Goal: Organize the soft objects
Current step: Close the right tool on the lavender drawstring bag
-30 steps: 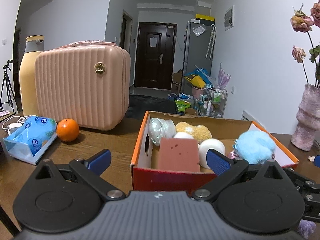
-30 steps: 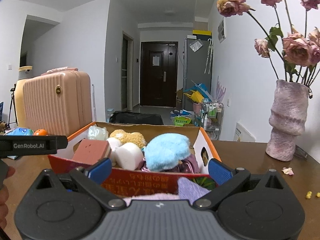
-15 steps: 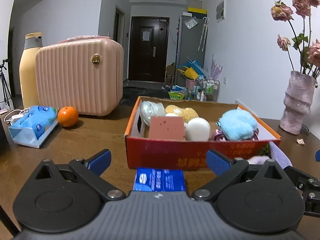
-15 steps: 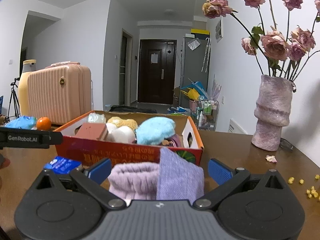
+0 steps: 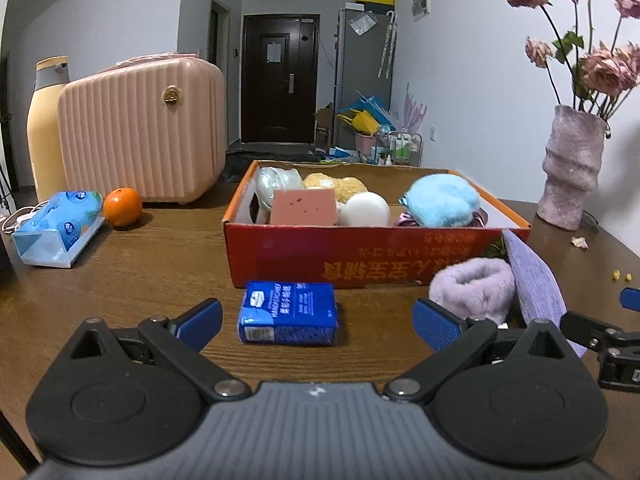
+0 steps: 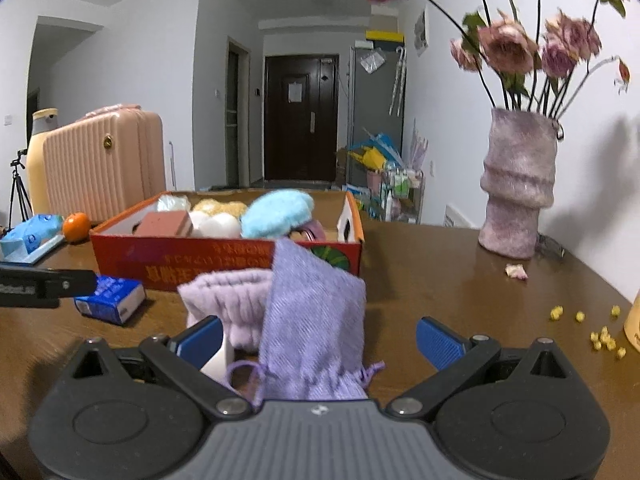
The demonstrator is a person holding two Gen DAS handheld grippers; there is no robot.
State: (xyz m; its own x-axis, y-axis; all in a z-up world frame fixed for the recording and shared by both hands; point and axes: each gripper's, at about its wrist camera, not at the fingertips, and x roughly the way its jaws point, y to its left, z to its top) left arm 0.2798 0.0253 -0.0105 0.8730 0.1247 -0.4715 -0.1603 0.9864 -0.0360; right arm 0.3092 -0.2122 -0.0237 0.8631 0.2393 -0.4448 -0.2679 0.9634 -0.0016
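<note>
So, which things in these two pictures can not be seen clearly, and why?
- Purple drawstring pouch: its lower end is hidden behind the right gripper's body, right wrist view.
- Small pink-purple item in the box: mostly covered by the blue fluffy puff, left wrist view.
- Print on the blue tissue pack: too small to read.
- Flowers: blurred, cut off by the top edge, right wrist view.

White walls, a dark door [image 5: 280,80] beyond a wooden table [image 5: 152,256].
</note>
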